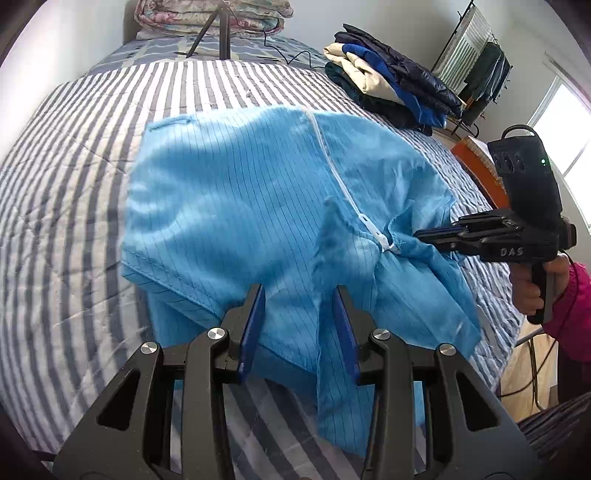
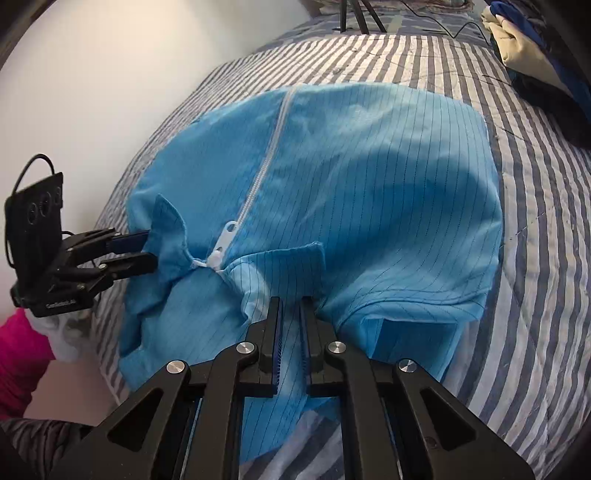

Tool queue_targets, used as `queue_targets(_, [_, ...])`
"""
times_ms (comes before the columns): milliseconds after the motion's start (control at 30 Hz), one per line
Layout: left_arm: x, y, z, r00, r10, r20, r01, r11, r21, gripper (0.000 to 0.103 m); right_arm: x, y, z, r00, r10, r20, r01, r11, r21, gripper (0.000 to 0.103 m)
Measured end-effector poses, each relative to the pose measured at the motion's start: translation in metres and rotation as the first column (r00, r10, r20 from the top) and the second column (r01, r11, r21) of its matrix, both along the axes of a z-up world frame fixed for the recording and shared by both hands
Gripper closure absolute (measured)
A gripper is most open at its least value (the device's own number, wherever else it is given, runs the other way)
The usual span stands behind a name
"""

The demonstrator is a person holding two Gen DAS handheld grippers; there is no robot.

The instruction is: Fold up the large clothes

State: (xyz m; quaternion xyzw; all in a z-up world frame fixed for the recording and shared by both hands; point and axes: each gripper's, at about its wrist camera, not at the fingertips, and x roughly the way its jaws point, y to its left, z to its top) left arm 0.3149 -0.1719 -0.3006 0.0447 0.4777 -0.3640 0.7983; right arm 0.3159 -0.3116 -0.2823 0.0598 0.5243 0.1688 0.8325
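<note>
A light blue pinstriped garment (image 1: 229, 192) (image 2: 369, 184) with a white zipper (image 1: 332, 162) (image 2: 258, 177) lies spread on the striped bed (image 1: 74, 166). Its near part hangs over the bed's edge. My left gripper (image 1: 297, 295) (image 2: 151, 247) is at the collar flap. Its jaws stand apart with a raised fold of cloth between them, and the pads do not visibly press it. My right gripper (image 2: 291, 301) (image 1: 419, 236) is shut on the garment's edge just beside the zipper's lower end.
A pile of dark, cream and blue clothes (image 1: 391, 81) (image 2: 535, 44) sits at the far right of the bed. A tripod (image 1: 221, 33) and folded quilts (image 1: 210, 16) stand at the head. A drying rack (image 1: 476, 62) stands by the window. A pink sleeve (image 1: 576, 314) holds the right gripper.
</note>
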Motion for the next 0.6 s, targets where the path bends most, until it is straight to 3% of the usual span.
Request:
queue_targets(133, [0.003,0.01,0.031,0.998,0.008,0.056,-0.005,0.999,-0.042,0.064,-0.01,-0.018,0.048,0.992,0.018,0.128,-0.028,0.997,0.077,0.096])
queue_targets(267, [0.027,0.009,0.04,0.993,0.054,0.103,-0.052,0.998,-0.022,0.064,0.004,-0.039,0.07,0.982,-0.056,0.183,0.045,0.997,0.06,0.095])
queue_targets(400, [0.049,0.014,0.027,0.991,0.11,0.071,-0.11,0.994,-0.011,0.064,0.019,-0.048,0.054,0.984,-0.094,0.15,0.092,0.996,0.017,0.095])
queue_targets(600, [0.051,0.025,-0.01,0.995,0.088,0.04,-0.091,0.991,0.094,0.065,0.004,-0.051,0.013,0.996,-0.062,0.06,0.065,0.996,-0.065,0.095])
